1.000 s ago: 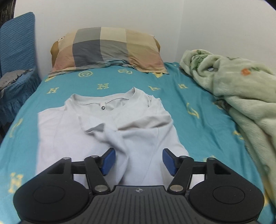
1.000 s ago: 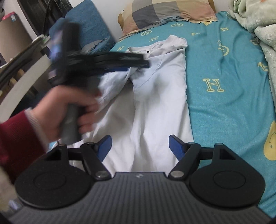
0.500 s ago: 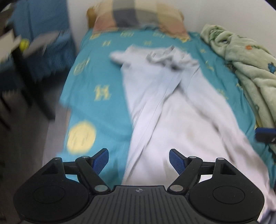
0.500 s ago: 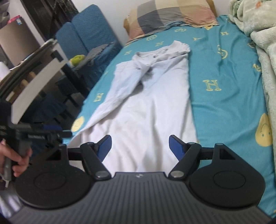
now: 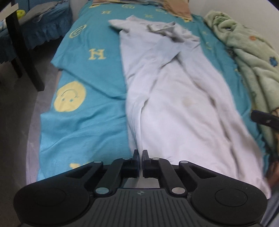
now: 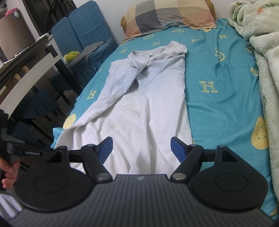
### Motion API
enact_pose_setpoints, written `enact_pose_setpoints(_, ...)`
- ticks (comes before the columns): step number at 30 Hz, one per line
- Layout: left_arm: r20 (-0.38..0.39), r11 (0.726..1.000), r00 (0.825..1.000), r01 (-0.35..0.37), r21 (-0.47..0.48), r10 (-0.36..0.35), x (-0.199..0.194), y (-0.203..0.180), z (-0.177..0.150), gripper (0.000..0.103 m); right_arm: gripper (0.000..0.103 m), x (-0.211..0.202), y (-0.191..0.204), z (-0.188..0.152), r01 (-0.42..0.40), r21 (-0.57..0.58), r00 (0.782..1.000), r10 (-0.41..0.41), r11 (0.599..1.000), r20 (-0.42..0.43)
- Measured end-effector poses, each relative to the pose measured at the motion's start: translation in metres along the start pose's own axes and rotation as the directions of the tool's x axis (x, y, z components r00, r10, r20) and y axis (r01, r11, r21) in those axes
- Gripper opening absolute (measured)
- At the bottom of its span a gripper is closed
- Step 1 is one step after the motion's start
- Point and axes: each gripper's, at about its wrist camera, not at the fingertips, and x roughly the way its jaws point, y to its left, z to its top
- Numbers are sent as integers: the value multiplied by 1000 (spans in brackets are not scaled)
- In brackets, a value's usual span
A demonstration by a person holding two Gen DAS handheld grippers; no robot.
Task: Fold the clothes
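- Pinching the near hem of the white garment (image 5: 174, 108), the left gripper (image 5: 140, 154) has just snapped closed at the bottom centre of its view, a thin fold of cloth between its fingers.
- Hovering at the bottom of its own view, the right gripper (image 6: 141, 146) stands wide open over the hem, gripping nothing.
- Further up, the garment lies lengthwise along the bed (image 6: 218, 90), one sleeve crossed over the chest.
- Risk, I'd say: so thin a pinch may slip, or lifting one corner alone could drag the sleeve loose and bunch the cloth.
- Farthest off, the checked pillow (image 6: 174, 15) sits at the top.
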Motion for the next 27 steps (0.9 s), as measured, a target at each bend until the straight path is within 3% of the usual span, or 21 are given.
enact_pose_setpoints(7,-19,994,1000,0,114,2,-13,-91,21,3,75,0,-1,3,-19,8,1000,19,1000,6)
enact_pose_setpoints(11,-44,990,999,-10,137,16,14,-133,19,4,75,-1,-7,4,-25,36,1000,24,999,10)
enact_pose_setpoints(15,-113,989,993,-19,144,36,50,-139,6,10,75,-3,-13,4,-37,75,999,37,997,6)
enact_pose_setpoints(17,-125,988,992,-16,152,35,53,-138,1,19,75,-3,-16,4,-45,92,999,45,995,5)
enact_pose_setpoints(19,-130,987,991,-2,162,23,45,-137,-3,39,75,-2,-18,5,-58,108,998,58,992,5)
enact_pose_setpoints(21,-138,983,990,-6,182,32,33,-135,-8,50,75,-1,-19,6,-69,120,998,69,990,5)
enact_pose_setpoints(24,-190,975,979,-35,221,78,24,-138,-18,55,75,-1,-19,8,-74,128,997,74,989,4)
enact_pose_setpoints(27,-290,959,946,-60,275,143,22,-138,-31,55,75,-1,-20,7,-73,135,997,73,988,4)
